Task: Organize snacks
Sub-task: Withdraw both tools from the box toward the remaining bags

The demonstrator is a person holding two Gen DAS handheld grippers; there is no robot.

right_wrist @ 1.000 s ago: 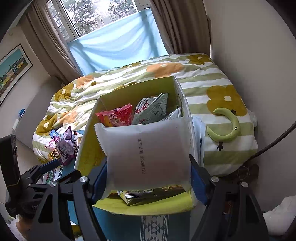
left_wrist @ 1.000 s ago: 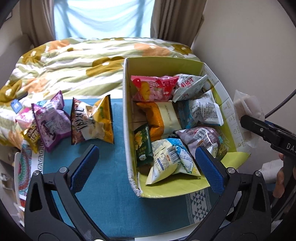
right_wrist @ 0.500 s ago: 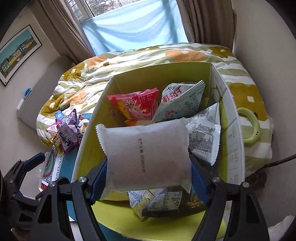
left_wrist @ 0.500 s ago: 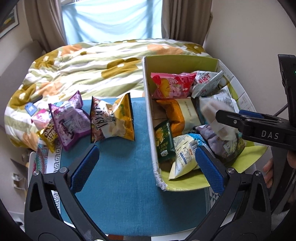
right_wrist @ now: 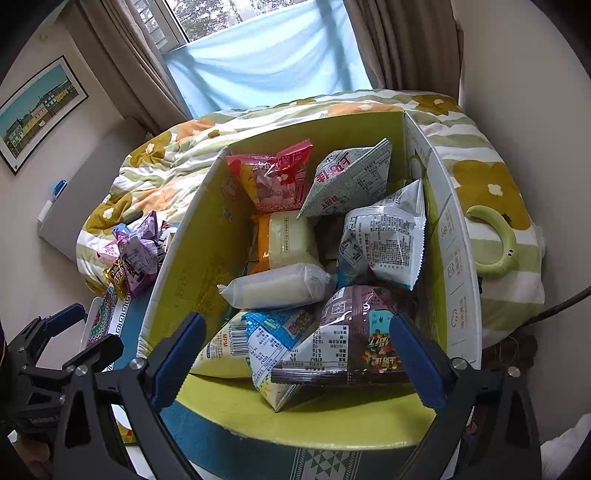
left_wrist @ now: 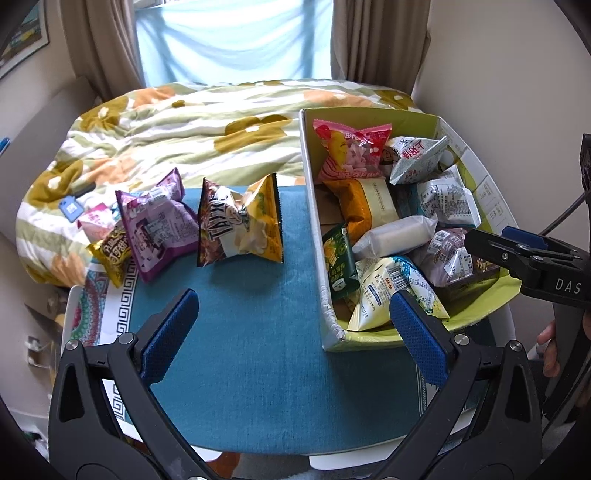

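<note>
Your right gripper (right_wrist: 295, 354) has just sprung wide, nothing gripped; the plain white snack packet (right_wrist: 277, 286) lies inside the yellow-lined cardboard box (right_wrist: 192, 251). Your left gripper (left_wrist: 291, 332) gapes empty. "TASTY'S" marks one yellow-brown chip bag (left_wrist: 240, 221) on the teal cloth (left_wrist: 258, 350).

Pale cream plaster walls (left_wrist: 498, 74) on both sides. Window (right_wrist: 207, 14) at centre back, trees outside, lower part covered by light blue translucent fabric (left_wrist: 236, 40) glowing with daylight. Beige-brown curtains (right_wrist: 402, 44) drawn to either side. Framed picture of coloured houses (right_wrist: 38, 114) hung on left wall. Bed below window, spread with cream-and-green striped quilt bearing mustard flower print (left_wrist: 207, 125). Green crescent-shaped soft toy (right_wrist: 496, 240) lying on quilt at right. White table under teal woven cloth (left_wrist: 251, 354) with patterned border in foreground.
</note>
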